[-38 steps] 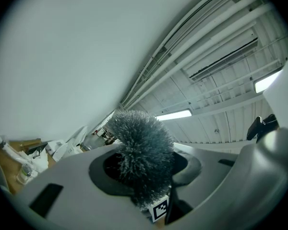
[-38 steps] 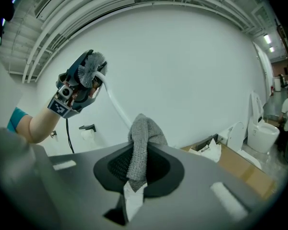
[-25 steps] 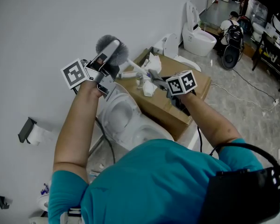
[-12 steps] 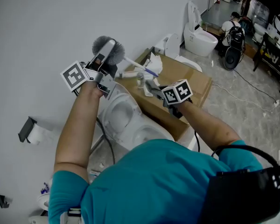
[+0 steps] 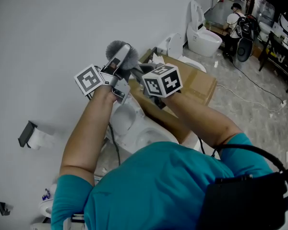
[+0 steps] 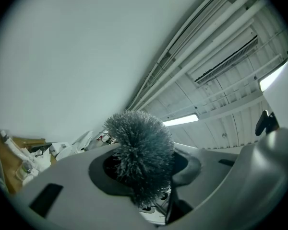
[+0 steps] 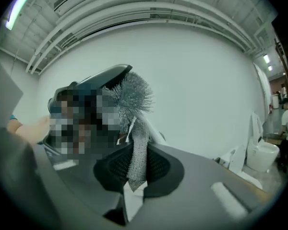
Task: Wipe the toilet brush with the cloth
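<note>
The left gripper (image 6: 145, 183) clamps its jaws on the round grey bristly toilet brush (image 6: 139, 147), raised before the plain white wall (image 5: 53, 28), while the right gripper (image 7: 133, 176) pinches a grey mesh cloth (image 7: 137, 150) that reaches up to the bristles.

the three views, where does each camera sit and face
Head view: on the person's head, steeply down on both forearms, left tongs, right tongs, toilet.
Left gripper view: on the left tongs, upward past the gripped toilet brush to the ceiling.
Right gripper view: on the right tongs, along the pinched cloth toward the wall.
Shared: toilet brush, in all three.
</note>
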Tool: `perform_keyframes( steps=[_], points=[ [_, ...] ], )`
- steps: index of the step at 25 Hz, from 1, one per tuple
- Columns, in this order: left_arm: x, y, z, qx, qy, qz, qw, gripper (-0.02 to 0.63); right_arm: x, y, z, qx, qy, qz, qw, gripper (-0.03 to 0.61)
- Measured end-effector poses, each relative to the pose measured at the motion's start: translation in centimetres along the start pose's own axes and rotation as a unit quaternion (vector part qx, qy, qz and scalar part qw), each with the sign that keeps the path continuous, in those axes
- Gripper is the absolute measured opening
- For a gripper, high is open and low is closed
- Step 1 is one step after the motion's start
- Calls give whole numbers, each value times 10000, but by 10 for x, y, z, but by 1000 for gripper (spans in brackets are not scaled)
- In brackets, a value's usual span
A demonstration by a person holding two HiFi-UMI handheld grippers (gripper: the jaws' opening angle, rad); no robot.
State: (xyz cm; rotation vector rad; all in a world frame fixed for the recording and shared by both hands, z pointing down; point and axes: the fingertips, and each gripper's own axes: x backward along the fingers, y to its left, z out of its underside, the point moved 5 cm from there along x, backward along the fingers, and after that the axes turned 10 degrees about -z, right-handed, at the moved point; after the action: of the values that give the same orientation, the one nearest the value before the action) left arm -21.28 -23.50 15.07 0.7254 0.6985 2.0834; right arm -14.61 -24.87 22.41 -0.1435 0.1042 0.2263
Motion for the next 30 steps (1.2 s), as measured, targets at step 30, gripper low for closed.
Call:
perform_keyframes(
  steps=[30],
  points=[
    [13, 0, -27, 87, -357, 120, 9993, 181, 37, -57, 41, -367, 15, 1105, 9932, 21]
  ],
)
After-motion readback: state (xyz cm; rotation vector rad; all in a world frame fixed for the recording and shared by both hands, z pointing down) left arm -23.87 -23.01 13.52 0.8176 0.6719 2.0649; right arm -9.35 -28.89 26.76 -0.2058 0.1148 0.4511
